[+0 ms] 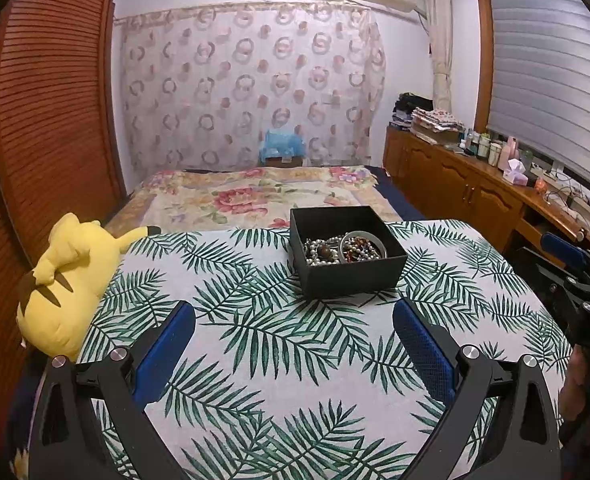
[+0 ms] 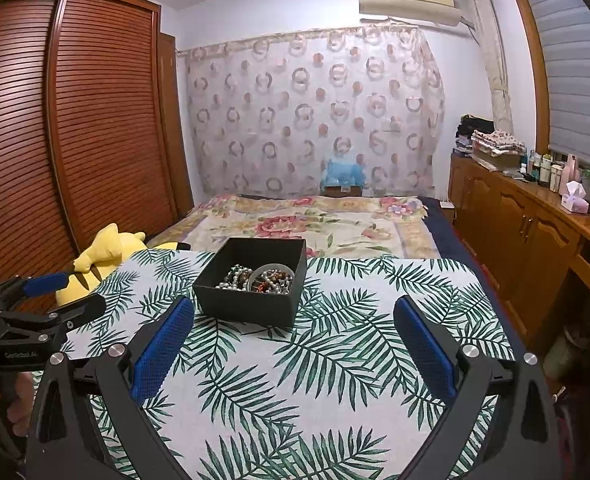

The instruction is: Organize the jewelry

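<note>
An open black box (image 1: 351,276) stands on the leaf-print cloth of the table (image 1: 255,360). It holds a tangle of bead bracelets (image 1: 327,250) and a pale bangle (image 1: 365,238). The box also shows in the right wrist view (image 2: 251,304) with the beads (image 2: 255,278) inside. My left gripper (image 1: 293,308) is open and empty, short of the box. My right gripper (image 2: 293,304) is open and empty, with the box just beyond its left finger. Each gripper shows in the other's view: the right one (image 1: 567,272), the left one (image 2: 55,292).
A yellow plush toy (image 1: 67,284) lies at the table's left edge. A bed with a floral cover (image 1: 255,196) is behind the table. A wooden wardrobe (image 1: 47,120) stands on the left. A wooden sideboard (image 1: 475,188) with bottles runs along the right.
</note>
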{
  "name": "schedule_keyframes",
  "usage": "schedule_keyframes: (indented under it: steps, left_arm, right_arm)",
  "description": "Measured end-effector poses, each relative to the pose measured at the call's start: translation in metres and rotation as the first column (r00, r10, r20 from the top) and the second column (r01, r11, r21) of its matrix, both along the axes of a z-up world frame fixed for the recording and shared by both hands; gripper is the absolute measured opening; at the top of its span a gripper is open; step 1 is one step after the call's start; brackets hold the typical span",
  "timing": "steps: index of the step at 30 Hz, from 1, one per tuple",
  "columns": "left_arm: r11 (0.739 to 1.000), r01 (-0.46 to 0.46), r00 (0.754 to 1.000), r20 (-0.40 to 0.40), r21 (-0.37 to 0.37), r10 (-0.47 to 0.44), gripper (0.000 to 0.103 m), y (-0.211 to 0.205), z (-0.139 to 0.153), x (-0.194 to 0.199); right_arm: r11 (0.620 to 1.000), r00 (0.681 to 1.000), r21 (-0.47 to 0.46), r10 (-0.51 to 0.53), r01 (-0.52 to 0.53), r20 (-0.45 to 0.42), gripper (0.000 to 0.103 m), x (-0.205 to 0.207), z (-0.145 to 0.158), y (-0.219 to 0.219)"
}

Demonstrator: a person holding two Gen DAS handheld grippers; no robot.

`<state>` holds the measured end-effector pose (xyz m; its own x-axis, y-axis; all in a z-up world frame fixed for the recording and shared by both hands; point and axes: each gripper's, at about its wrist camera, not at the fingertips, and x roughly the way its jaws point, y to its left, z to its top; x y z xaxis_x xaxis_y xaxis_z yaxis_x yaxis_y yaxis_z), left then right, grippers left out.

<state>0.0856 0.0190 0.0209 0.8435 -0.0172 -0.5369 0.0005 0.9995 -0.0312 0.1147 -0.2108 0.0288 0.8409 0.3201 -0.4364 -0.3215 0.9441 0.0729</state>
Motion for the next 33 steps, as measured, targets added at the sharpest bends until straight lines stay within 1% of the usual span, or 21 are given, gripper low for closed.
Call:
schedule_keyframes:
  steps: [14,22,33]
  left_arm:
    - [1.000,0.003,1.000,0.003,0.001,-0.003,0.096,0.000,0.000,-0.001]
    - [1.000,0.001,1.000,0.007,0.002,-0.001,0.096,-0.002,0.001,-0.003]
    - [1.000,0.000,1.000,0.017,0.005,0.000,0.096,-0.003,0.005,-0.004]
  right_arm:
    - [1.000,1.000,0.000,0.002,-0.002,-0.007,0.101,0.001,-0.002,0.000]
    - [1.000,1.000,0.006,-0.001,0.001,-0.022,0.100,0.004,-0.012,0.002]
    - [1.000,1.000,0.003,-0.004,0.004,-0.015,0.101,0.004,-0.010,0.002]
